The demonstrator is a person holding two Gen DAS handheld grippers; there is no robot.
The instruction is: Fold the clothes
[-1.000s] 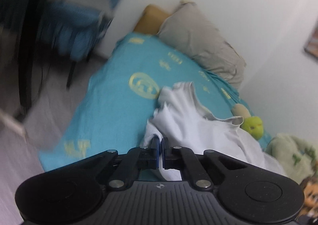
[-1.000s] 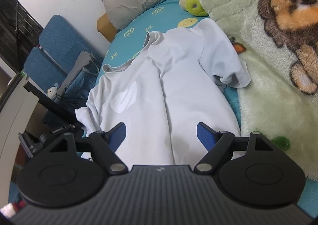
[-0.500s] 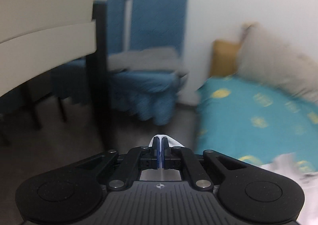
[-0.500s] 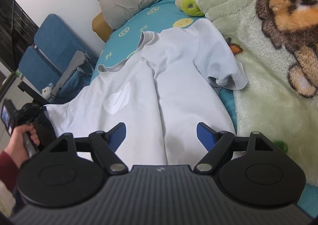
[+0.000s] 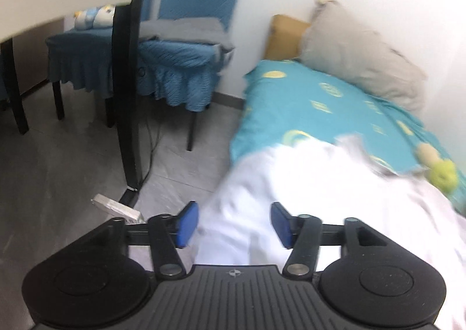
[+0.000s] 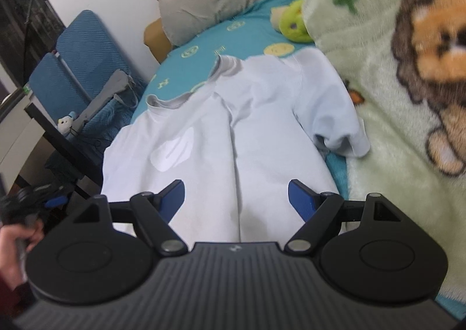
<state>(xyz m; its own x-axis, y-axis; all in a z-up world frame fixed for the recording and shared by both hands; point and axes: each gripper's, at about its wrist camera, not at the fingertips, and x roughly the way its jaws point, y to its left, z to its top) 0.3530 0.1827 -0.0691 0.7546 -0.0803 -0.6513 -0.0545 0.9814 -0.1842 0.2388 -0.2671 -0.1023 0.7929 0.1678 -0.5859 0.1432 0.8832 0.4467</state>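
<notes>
Across the middle of the right wrist frame, the white T-shirt [image 6: 221, 137] lay spread face up on the bed [image 6: 186, 67], its collar toward the top of the frame and one sleeve crumpled at the right edge against a green fleece blanket [image 6: 378, 91] printed with a lion. My right tongs [image 6: 236, 198] stood wide apart at the lower centre, above the shirt's hem, gripping nothing. At the lower left of that frame my left hand [image 6: 14, 245] held the handle of the other tool, off the side of the bed. Seen from the left wrist view, my left tongs [image 5: 234, 225] were also spread wide and empty, with the blurred white cloth of the T-shirt [image 5: 320, 198] showing between and beyond the blue pads at the lower centre. The teal sheet of the bed [image 5: 305, 102] ran toward the upper right, where a grey pillow [image 5: 361, 56] leaned on the wall. A green plush toy [image 5: 441, 172] sat at the right edge, and a blue-covered chair [image 5: 174, 64] stood on the floor at the upper left.
</notes>
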